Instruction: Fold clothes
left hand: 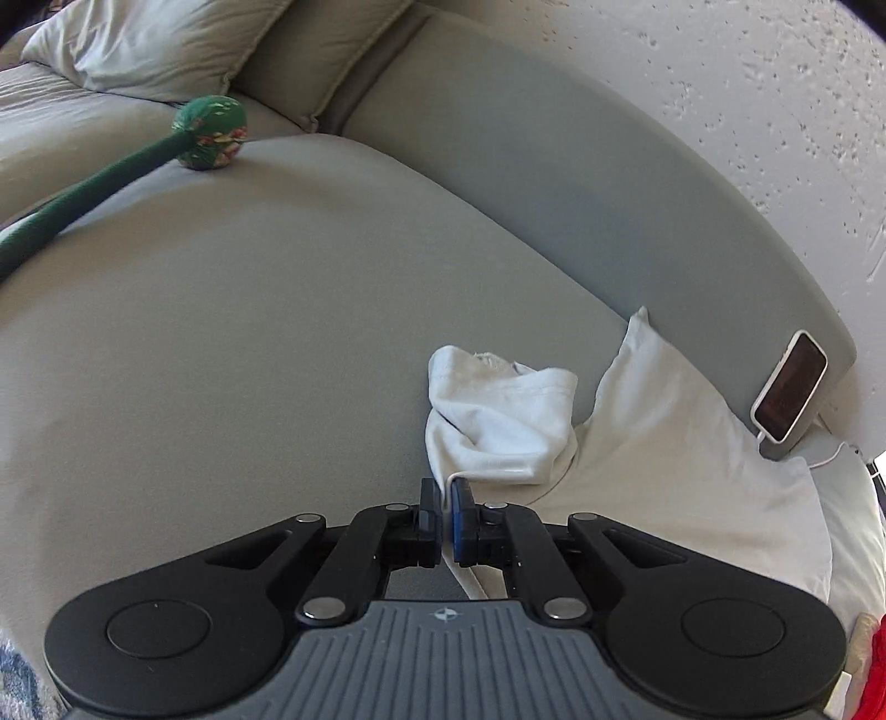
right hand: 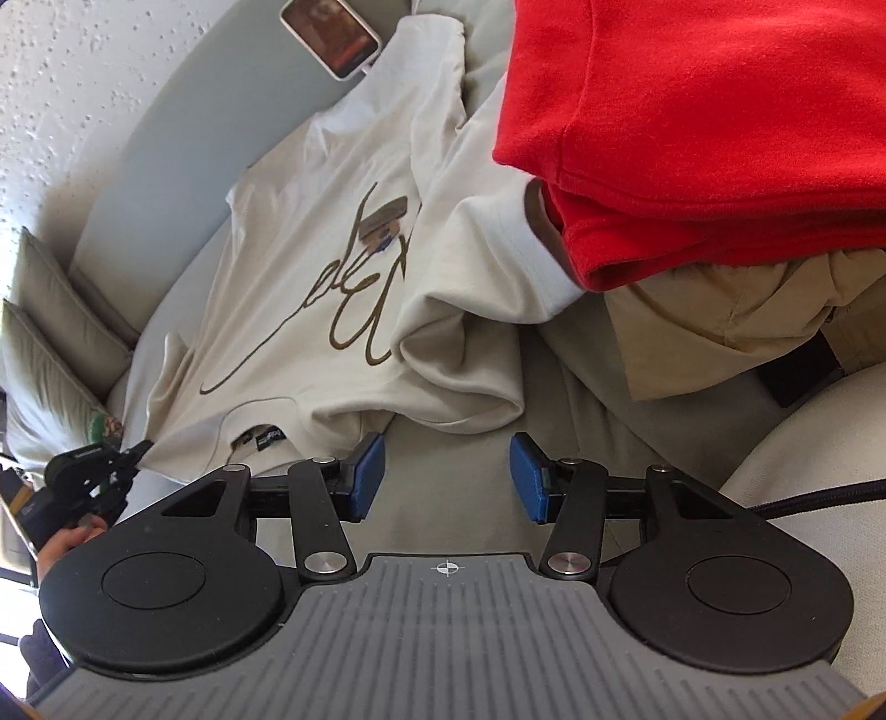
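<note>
A cream T-shirt (right hand: pixel 310 266) with brown script lettering lies spread on the grey sofa seat (left hand: pixel 249 332), one sleeve folded over its front. In the left wrist view the same T-shirt (left hand: pixel 664 443) lies at the right with a bunched sleeve. My left gripper (left hand: pixel 444 501) is shut on an edge of the shirt's cloth, which runs between its pads. It also shows at the left of the right wrist view, left gripper (right hand: pixel 130 451) at the shirt's shoulder. My right gripper (right hand: pixel 448 473) stands open over bare seat, just short of the folded sleeve, nothing between its fingers.
A phone (left hand: pixel 789 387) on a cable leans on the sofa's backrest beside the shirt. Red cloth (right hand: pixel 692 111) over khaki cloth (right hand: pixel 720 310) fills the upper right. A green ball on a green stick (left hand: pixel 210 133) and cushions (left hand: pixel 155 44) lie at the far end.
</note>
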